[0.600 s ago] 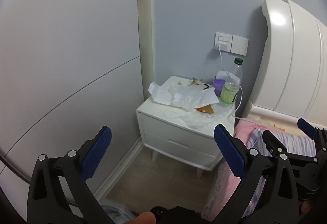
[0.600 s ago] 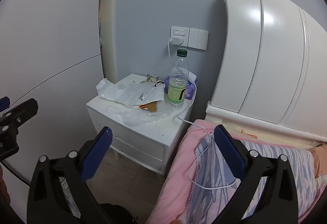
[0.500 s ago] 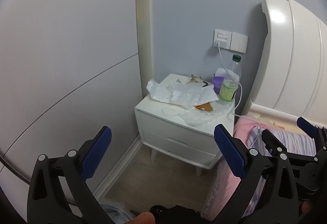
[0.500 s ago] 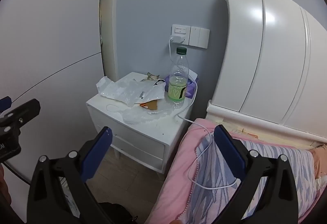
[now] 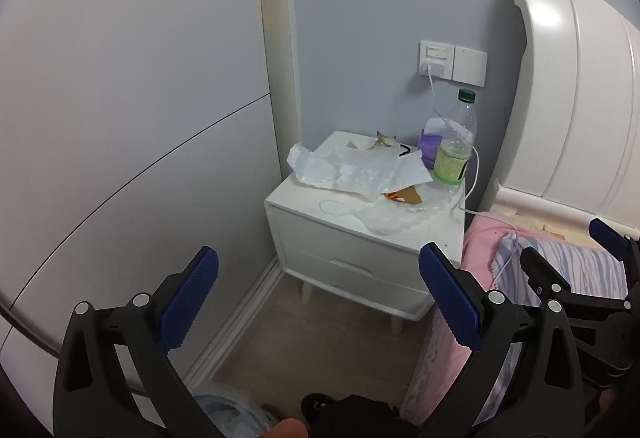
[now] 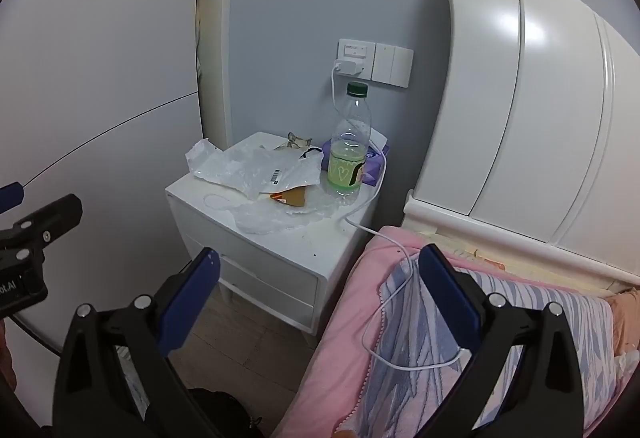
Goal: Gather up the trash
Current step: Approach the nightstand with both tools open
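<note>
I am looking into a home bedroom: a white headboard (image 6: 520, 98) rises over a bed with a pink blanket (image 6: 344, 318), and a white nightstand (image 5: 360, 238) sits beneath a wall socket (image 6: 356, 58) holding a charger cable (image 6: 384, 318).

Floor in front of the nightstand (image 5: 360, 258) is sitting open, so that's the way in. Up top it's crowded: plastic wrappers (image 5: 360, 170) are sprawling across, the bottle (image 6: 350, 150) is standing at the back right, and the charging cable (image 6: 384, 238) is trailing onto the bed (image 6: 440, 318).
</note>
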`<act>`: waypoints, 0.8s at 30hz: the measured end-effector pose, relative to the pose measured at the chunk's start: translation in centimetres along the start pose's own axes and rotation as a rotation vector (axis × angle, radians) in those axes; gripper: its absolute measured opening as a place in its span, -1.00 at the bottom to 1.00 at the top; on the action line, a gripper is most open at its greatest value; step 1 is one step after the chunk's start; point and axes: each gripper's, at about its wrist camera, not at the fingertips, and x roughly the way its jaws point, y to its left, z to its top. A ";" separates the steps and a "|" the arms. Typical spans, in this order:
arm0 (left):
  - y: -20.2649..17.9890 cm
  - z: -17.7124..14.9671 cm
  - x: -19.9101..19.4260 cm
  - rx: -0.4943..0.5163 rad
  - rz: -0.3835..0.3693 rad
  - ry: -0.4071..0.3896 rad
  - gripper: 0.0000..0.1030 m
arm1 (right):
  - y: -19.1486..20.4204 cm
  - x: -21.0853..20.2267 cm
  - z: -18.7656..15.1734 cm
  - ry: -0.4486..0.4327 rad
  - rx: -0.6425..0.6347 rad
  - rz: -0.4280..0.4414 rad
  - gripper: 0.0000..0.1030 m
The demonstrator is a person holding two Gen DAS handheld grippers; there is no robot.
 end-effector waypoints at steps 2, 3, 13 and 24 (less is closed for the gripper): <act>-0.3 0.1 0.0 0.002 0.003 0.002 0.89 | -0.1 -0.2 0.3 0.002 -0.003 0.002 0.88; -0.3 0.0 0.0 0.001 0.005 0.003 0.89 | -0.2 -0.2 0.3 0.003 -0.004 0.002 0.88; -0.1 0.2 0.1 0.005 0.001 0.008 0.89 | -0.5 -0.3 1.1 0.013 -0.004 0.003 0.88; -0.1 0.6 0.2 0.008 0.007 0.021 0.89 | -0.9 -0.4 1.0 0.020 0.004 0.004 0.88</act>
